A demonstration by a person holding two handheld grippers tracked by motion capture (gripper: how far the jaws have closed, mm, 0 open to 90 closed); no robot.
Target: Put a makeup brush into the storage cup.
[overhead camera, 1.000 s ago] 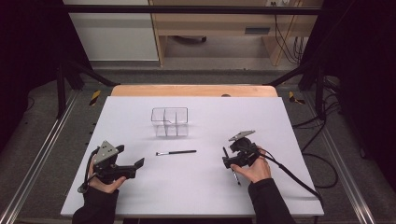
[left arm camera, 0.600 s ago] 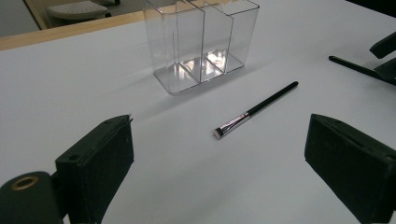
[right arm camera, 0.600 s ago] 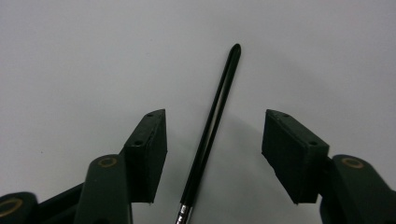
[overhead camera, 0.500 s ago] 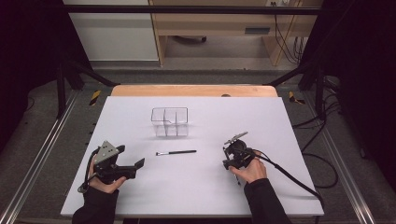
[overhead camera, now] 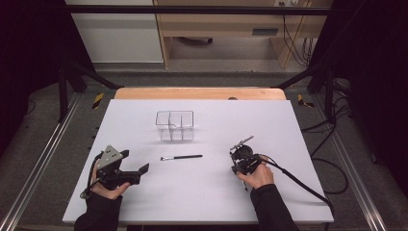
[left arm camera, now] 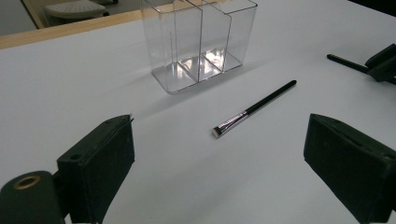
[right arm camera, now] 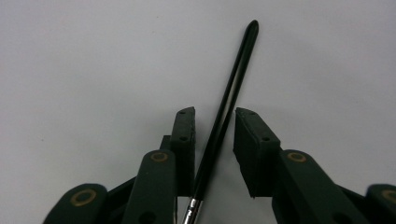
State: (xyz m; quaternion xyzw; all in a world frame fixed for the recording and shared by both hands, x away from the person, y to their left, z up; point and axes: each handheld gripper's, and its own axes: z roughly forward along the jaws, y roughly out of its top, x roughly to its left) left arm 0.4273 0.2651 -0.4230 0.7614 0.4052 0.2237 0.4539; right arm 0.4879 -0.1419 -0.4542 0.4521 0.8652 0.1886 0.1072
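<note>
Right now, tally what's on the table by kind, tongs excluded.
Brushes: 2, one lying mid-table, one between the right tongs' jaws
Clear organizer: 1
Total: 3

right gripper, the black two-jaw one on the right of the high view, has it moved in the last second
Yes. The black two-jaw right gripper has drawn slightly toward the person, away from the clear plastic three-compartment organizer, which has stayed put on the white table.
</note>
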